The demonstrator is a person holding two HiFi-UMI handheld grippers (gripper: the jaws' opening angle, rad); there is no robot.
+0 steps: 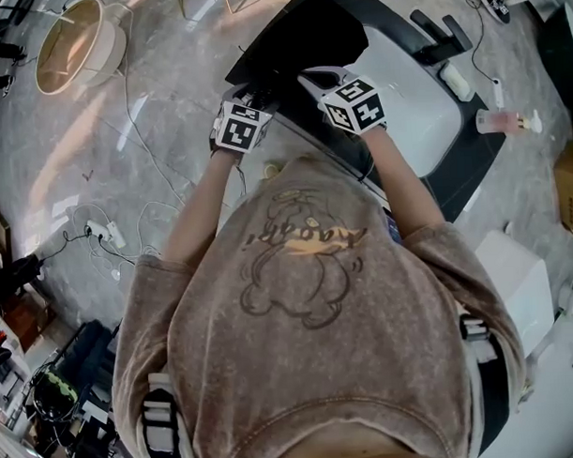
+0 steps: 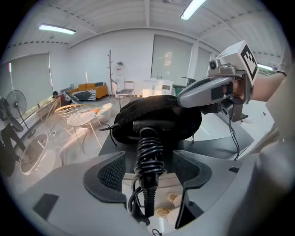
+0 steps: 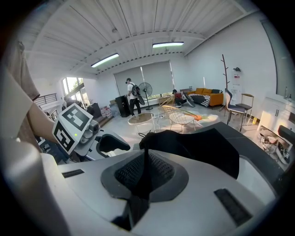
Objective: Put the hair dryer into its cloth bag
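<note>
The black cloth bag [image 1: 303,40] lies on the table [image 1: 414,106] in front of me. In the left gripper view the hair dryer's head sits inside the bag [image 2: 156,113]. Its handle [image 2: 148,152], wrapped in coiled black cord, sticks out toward me. My left gripper [image 2: 150,174] is open, its pads standing on either side of the handle without touching it. My right gripper [image 3: 145,173] is shut on a fold of the bag's [image 3: 198,147] edge, pulling it up. Both show in the head view, the left gripper [image 1: 254,102] beside the right gripper [image 1: 319,79] at the bag's mouth.
A pink bottle [image 1: 503,122] and a small white object [image 1: 458,81] lie on the table's right part. On the floor to the left are a round wicker basket [image 1: 74,43] and loose white cables [image 1: 104,234]. Wire chairs [image 2: 80,115] stand beyond the table.
</note>
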